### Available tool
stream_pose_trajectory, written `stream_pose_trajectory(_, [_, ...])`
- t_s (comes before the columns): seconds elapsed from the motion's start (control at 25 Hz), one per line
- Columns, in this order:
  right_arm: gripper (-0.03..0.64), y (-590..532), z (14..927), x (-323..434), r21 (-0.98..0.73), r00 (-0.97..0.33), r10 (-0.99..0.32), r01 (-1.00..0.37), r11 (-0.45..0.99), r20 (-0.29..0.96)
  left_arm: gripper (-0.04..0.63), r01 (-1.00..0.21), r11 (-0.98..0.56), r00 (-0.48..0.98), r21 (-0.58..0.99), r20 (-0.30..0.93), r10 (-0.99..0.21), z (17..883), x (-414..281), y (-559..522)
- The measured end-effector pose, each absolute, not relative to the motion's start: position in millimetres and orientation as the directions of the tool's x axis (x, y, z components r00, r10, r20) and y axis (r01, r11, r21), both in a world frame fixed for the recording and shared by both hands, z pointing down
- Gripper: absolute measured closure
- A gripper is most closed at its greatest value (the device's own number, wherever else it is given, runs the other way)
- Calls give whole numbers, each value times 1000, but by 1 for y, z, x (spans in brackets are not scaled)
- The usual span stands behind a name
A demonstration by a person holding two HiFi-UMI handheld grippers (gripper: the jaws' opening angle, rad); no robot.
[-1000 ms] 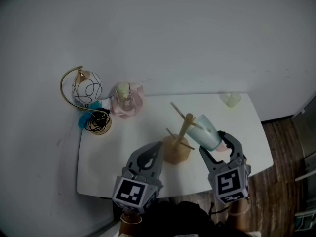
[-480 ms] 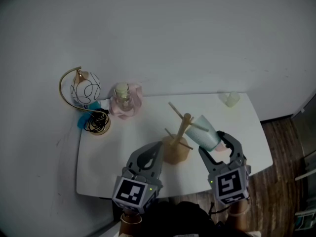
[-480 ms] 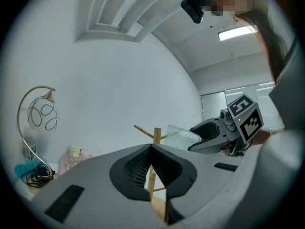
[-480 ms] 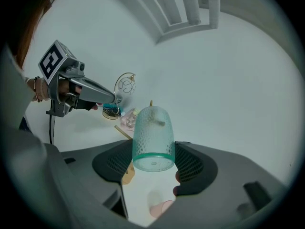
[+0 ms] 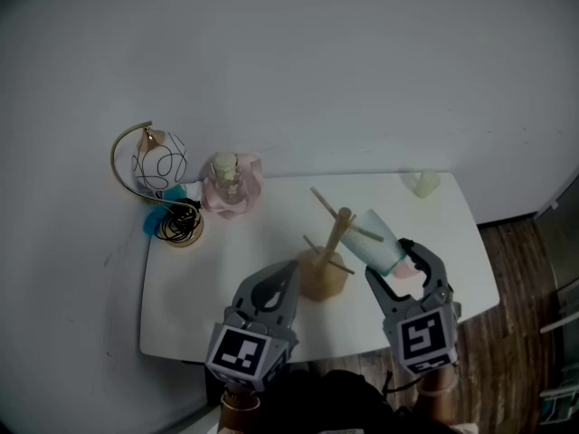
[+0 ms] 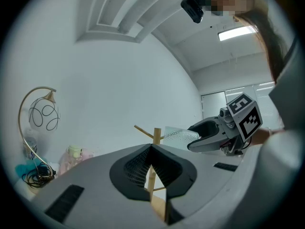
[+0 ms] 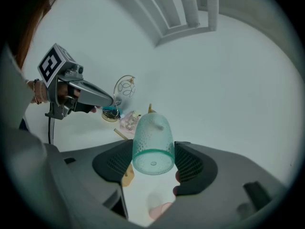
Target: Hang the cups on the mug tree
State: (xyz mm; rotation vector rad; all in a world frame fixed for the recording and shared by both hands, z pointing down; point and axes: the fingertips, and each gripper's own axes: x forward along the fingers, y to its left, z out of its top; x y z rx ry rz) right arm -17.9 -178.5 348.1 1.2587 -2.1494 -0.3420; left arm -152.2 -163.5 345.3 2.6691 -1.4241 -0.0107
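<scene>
Pinching the cup point(image 7: 152, 142) by its sides, your right gripper point(image 7: 153, 159) had it mouth-first over an upper peg point(image 5: 365, 232) of the tree point(image 5: 324, 277), with the peg's tip showing through the wall. Your left gripper point(image 6: 151, 149) sat pressed together, empty, just beside the tree's base. The hanging step looked nearly done. Next you needed to let the cup settle, spread the jaws and back out without dragging it off.
</scene>
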Motion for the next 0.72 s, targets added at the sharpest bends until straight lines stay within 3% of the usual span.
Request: stream_pose_trajectory(0.72, [336, -178, 336, -22, 499, -386, -860, -702, 508, 334, 595, -822, -560, 566, 100, 51, -823, 345, -149, -162])
